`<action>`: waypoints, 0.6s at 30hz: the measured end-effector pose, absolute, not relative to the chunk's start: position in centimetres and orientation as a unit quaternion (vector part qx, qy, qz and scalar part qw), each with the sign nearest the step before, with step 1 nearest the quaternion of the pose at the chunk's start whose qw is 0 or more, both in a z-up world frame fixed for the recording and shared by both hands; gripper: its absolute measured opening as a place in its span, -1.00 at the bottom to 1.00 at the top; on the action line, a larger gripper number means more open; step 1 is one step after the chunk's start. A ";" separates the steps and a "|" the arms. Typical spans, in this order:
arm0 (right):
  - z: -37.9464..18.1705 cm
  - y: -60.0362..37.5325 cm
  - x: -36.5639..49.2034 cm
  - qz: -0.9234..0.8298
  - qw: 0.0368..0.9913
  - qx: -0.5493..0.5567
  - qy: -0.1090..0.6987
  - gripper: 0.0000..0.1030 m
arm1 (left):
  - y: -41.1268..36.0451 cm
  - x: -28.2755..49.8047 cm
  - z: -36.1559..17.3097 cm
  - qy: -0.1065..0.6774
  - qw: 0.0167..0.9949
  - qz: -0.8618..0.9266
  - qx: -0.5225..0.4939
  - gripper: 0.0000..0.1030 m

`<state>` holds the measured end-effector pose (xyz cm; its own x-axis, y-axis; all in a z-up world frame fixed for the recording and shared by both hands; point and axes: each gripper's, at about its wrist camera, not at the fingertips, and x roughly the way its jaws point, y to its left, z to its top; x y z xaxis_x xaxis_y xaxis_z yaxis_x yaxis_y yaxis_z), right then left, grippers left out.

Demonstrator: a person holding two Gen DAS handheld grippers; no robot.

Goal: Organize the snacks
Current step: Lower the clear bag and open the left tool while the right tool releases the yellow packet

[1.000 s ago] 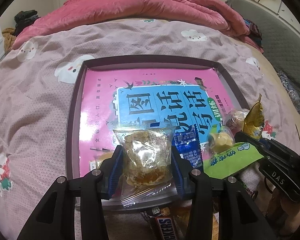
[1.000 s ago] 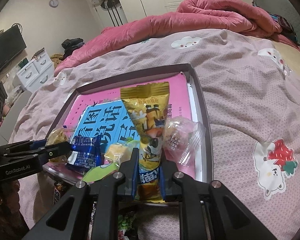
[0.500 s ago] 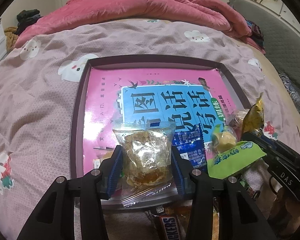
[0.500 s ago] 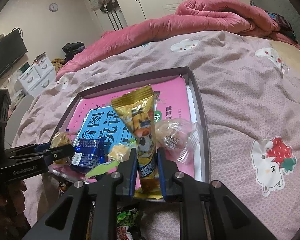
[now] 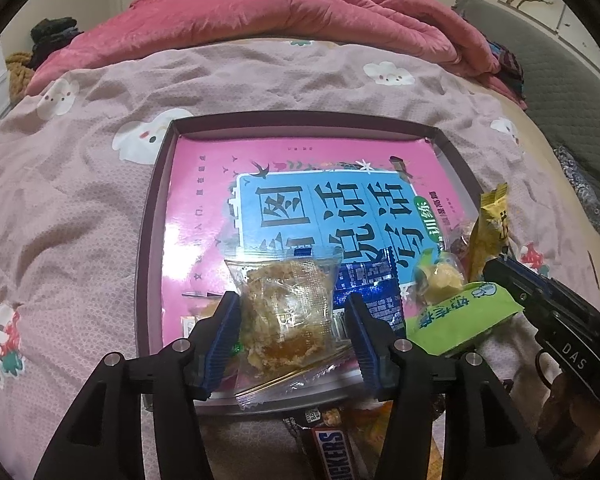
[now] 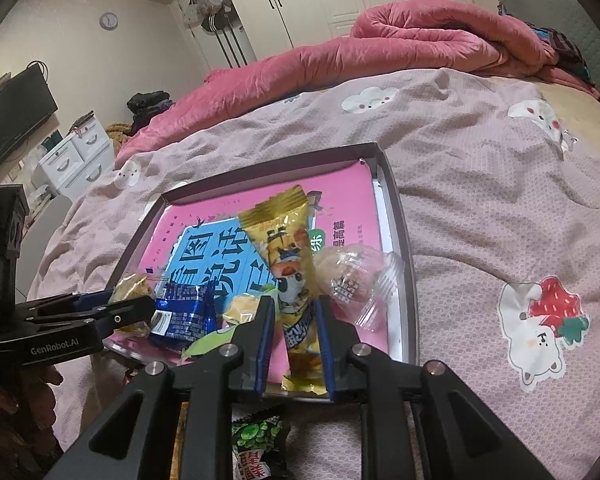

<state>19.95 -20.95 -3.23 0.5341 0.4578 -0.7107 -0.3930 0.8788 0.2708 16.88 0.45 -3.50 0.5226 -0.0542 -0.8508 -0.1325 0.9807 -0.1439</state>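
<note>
Fingers of the left hand-held gripper clamp a clear cake packet over the tray's near edge. The right hand-held gripper, narrowly parted, pinches a yellow pouch upright near the tray's near-right corner.

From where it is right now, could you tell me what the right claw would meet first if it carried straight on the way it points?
The right claw is shut on the yellow snack packet. Straight ahead, the packet's tip would probably come down on the pink book in the tray; depth is unclear.
</note>
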 end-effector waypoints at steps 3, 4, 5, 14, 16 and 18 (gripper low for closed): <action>-3.1 -20.9 19.8 0.247 0.874 0.040 0.416 -0.57 | 0.5 16.8 -3.3 0.487 0.868 0.022 -0.097 0.08; -3.1 -20.9 19.8 0.246 0.875 0.040 0.416 -0.54 | 0.5 16.8 -3.3 0.487 0.868 0.023 -0.097 0.09; -3.0 -20.8 19.8 0.246 0.875 0.039 0.415 -0.53 | 0.5 16.8 -3.3 0.486 0.868 0.023 -0.097 0.10; -2.3 -20.9 19.3 0.249 0.879 0.041 0.405 -0.46 | 0.6 16.3 -2.1 0.477 0.873 0.021 -0.097 0.14; -2.2 -20.9 19.2 0.251 0.879 0.040 0.403 -0.45 | 0.6 16.1 -1.9 0.475 0.874 0.022 -0.097 0.15; -2.0 -20.8 19.0 0.251 0.880 0.037 0.401 -0.45 | 0.7 16.0 -1.6 0.473 0.876 0.022 -0.097 0.15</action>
